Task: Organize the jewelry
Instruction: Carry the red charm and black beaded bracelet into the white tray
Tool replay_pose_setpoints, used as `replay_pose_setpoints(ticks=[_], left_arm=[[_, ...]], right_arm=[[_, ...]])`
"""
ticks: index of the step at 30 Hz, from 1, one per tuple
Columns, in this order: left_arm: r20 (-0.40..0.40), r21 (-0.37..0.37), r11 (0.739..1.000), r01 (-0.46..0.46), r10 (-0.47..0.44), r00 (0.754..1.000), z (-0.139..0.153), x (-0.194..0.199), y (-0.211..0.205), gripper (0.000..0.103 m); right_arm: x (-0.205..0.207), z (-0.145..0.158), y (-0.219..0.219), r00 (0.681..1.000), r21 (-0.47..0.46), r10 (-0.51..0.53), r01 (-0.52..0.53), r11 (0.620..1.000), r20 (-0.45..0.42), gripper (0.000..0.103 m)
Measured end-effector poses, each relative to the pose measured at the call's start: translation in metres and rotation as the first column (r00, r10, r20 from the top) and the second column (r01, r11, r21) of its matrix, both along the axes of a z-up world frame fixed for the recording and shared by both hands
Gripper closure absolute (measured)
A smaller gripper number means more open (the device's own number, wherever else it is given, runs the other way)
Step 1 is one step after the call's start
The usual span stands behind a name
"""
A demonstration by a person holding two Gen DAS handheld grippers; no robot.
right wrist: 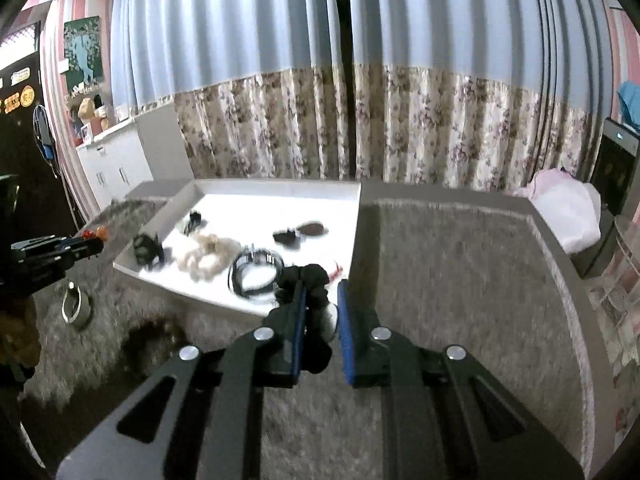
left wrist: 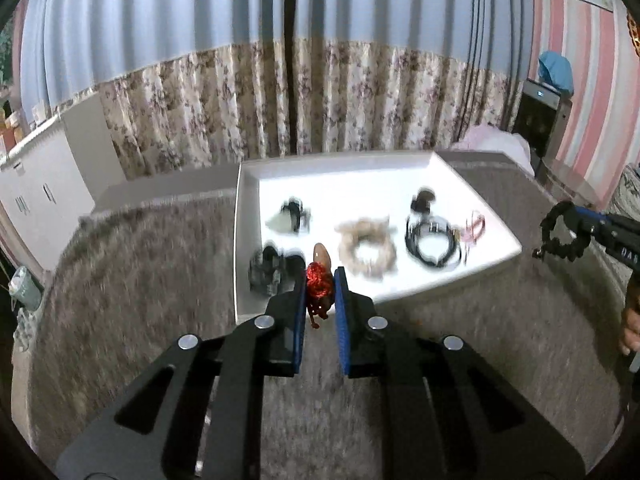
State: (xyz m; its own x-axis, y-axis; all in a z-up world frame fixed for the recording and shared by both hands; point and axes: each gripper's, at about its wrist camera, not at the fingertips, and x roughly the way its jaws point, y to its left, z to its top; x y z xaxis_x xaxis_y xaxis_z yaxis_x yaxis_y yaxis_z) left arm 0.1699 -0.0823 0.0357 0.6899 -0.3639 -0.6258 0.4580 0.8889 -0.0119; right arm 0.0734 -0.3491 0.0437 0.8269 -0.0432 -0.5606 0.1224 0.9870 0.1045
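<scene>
A: Left wrist view?
B: Ahead of the left gripper (left wrist: 320, 280) lies the shallow white tray (left wrist: 472, 184) on grey shag carpet (left wrist: 140, 272), unobstructed. Its pads clamp a glittery red hair tie (left wrist: 319, 278).
A: Right wrist view?
B: The right gripper (right wrist: 322, 300) pinches a black fabric scrunchie (right wrist: 316, 276) over the tray's near edge.

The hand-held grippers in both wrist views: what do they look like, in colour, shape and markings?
Both look alike. The left hand-held gripper and the right hand-held gripper have black angular bodies with slot-shaped cut-outs, round silver pivot caps, and two flat fingers faced with blue pads. Seen from the left wrist, the right one bears white lettering, too blurred to read.
</scene>
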Motion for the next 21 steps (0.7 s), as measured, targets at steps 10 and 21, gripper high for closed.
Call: replay_pose_setpoints(ticks=[10, 21], left_arm=[[0.078, -0.031, 1.0, -0.006, 0.009, 0.997, 0.055, 0.045, -0.024, 0.092], [0.01, -0.043, 0.999, -0.033, 0.034, 0.999, 0.035, 0.108, -0.049, 0.092]], right_arm=[[0.046, 0.055, 0.005, 0.994, 0.002, 0.015, -0.015, 1.0, 0.112, 0.088], [0.128, 0.04, -0.005, 0.996, 0.107, 0.012, -0.022, 0.994, 0.088, 0.088]])
